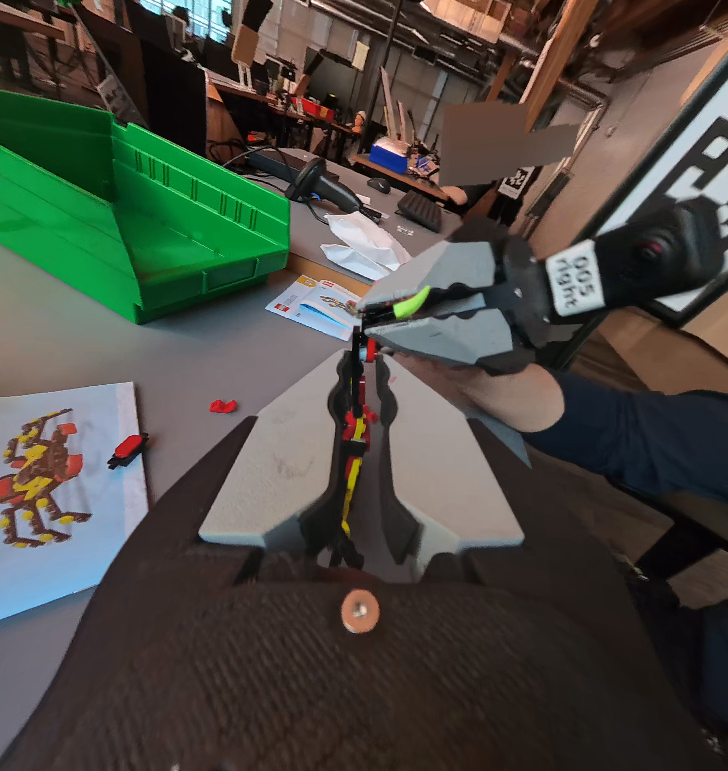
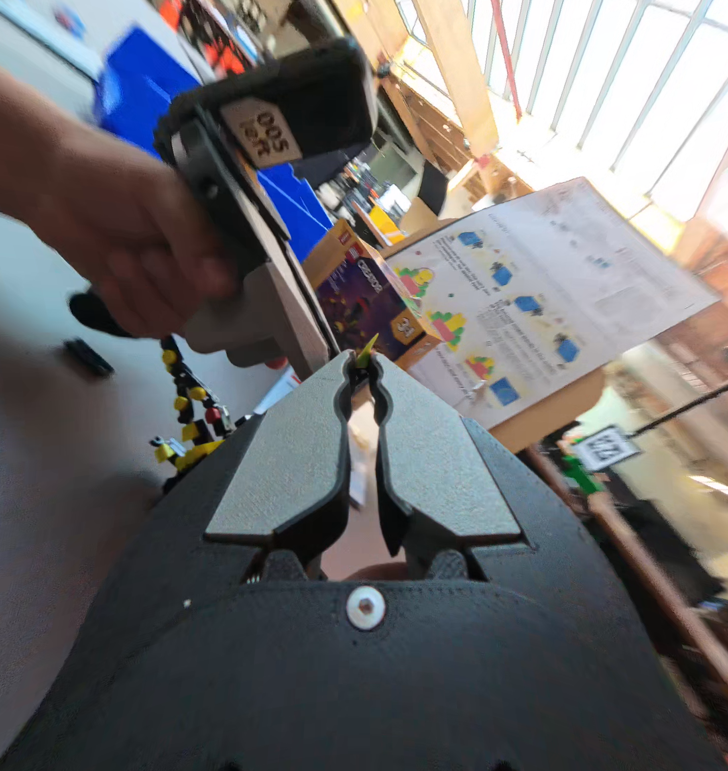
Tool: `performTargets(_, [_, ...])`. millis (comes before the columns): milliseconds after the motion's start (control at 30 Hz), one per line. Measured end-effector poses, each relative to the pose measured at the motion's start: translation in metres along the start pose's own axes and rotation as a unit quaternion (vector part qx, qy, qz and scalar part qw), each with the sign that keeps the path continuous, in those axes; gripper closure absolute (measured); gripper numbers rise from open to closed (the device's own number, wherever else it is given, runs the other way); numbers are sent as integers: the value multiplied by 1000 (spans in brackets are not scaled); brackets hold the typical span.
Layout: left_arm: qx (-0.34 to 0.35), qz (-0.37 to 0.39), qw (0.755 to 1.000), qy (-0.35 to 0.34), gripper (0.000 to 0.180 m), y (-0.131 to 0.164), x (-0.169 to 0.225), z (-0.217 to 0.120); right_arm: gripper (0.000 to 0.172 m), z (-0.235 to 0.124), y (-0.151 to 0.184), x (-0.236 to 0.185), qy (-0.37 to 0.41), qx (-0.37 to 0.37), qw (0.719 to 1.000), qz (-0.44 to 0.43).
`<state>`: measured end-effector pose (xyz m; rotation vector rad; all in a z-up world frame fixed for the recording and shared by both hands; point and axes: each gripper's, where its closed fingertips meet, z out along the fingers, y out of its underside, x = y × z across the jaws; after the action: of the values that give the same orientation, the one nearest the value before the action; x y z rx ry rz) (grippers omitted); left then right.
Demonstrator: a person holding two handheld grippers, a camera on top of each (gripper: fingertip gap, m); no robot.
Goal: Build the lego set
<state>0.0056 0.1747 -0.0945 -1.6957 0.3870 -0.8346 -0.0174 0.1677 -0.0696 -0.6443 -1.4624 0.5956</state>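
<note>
While a hand (image 2: 116, 233) grips the left gripper (image 1: 359, 359) from the side, its fingers are nearly closed on a black, red and yellow brick model (image 1: 356, 425) held lengthwise above the grey table (image 1: 179, 359). Across its tips lies the right gripper (image 1: 364, 311), closed on a small lime-green spike (image 1: 412, 302) just above the model's top end. Only the left wrist view shows the green bin (image 1: 145, 217) and booklet (image 1: 312, 304); only the right wrist view shows the toy box (image 2: 366, 296) and instruction sheet (image 2: 562, 283).
</note>
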Motion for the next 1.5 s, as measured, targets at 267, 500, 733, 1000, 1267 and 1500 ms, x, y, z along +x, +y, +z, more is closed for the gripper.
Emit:
performTargets(267, [28,-66,997,17,172,-7,0,-1,167,-1,-6,7,111,-28,967,-227])
performTargets(500, [-11,130,989,-68,171,-4,-3,-1,170,-3,-4,3,-5,24,999,46])
performTargets(733, [1,219,975,28,174,-3,31,-8,168,-25,-34,-5,-272,151,852,420])
performTargets(1000, [10,202,979,18,176,-5,24,-8,170,-17,-28,-1,-257,141,840,456])
performTargets(1267, [-1,154,988,1,169,2,15,1,169,-3,-17,-12,-228,95,862,442])
performTargets(1500, [-8,168,986,11,170,1,20,-2,169,-9,-25,-14,-267,113,829,479])
